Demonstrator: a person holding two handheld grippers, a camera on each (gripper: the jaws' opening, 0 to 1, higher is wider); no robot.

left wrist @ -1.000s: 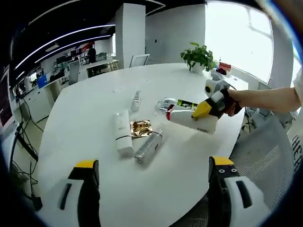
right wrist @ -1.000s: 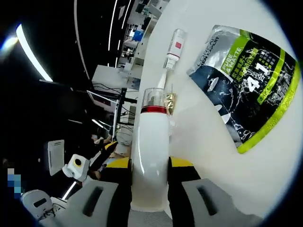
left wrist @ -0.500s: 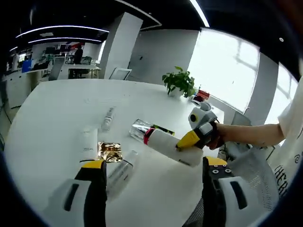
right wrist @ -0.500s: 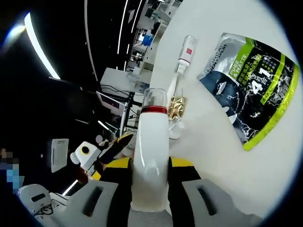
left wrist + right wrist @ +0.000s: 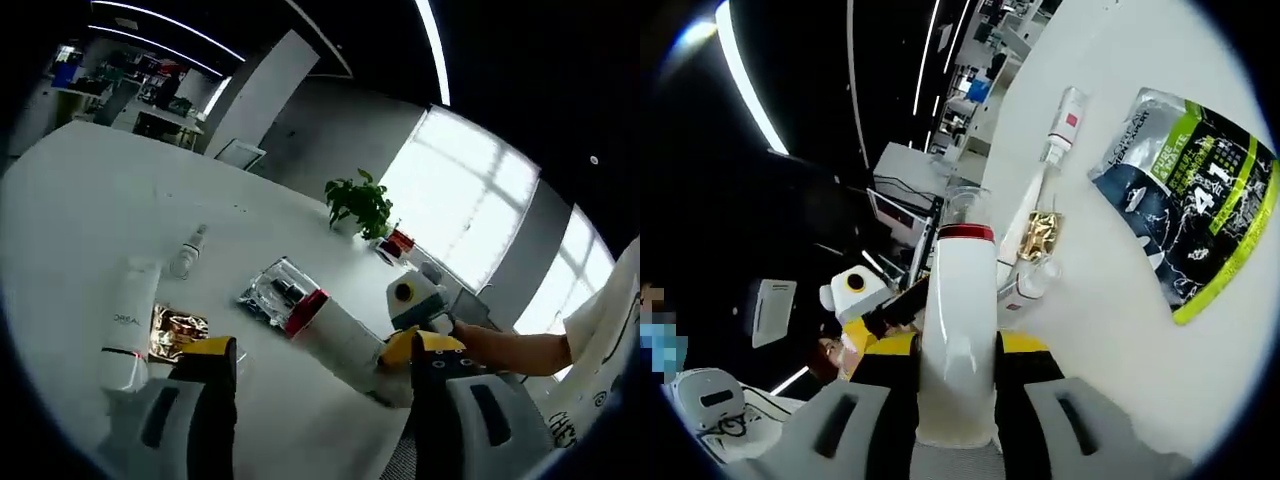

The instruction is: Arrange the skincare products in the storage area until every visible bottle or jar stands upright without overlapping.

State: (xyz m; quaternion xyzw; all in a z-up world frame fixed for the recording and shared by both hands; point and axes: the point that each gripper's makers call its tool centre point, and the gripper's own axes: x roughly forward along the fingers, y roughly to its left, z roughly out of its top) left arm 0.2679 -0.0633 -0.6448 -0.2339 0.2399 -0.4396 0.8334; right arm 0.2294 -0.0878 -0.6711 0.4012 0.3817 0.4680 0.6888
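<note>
Your right gripper (image 5: 956,385) is pinching the white bottle (image 5: 958,340) between both jaws, low on its body; the red band and clear cap are pointing away from the camera. In the left gripper view the right gripper (image 5: 405,345) is holding that white bottle (image 5: 340,338) tilted, off the white table (image 5: 80,200), cap end toward the foil pouch (image 5: 278,294). Your hand (image 5: 478,345) is wrapping the grip just behind it.

Your left gripper (image 5: 318,385) is holding nothing; jaws are standing spread apart, hovering over the near table edge.

Relative to the foil pouch:
- In the right gripper view the pouch (image 5: 1188,200) is lying flat, dark with lime-green stripes, to the right of the held bottle.
- The small spray bottle (image 5: 186,252) is lying on its side, well apart from the pouch. In the right gripper view it (image 5: 1064,124) is sitting just beside the pouch's upper corner.
- The white tube (image 5: 127,325) is lying flat, farther from the pouch than the gold sachet.
- The gold sachet (image 5: 176,330) is lying flat between the tube and the pouch, touching the tube's side. In the right gripper view it (image 5: 1043,235) is sitting near the held bottle's cap.
- A clear-capped item (image 5: 1025,285) is lying next to the sachet; can't tell what it is.
- The potted plant (image 5: 360,203) is standing upright beyond the pouch, near the far table edge.
</note>
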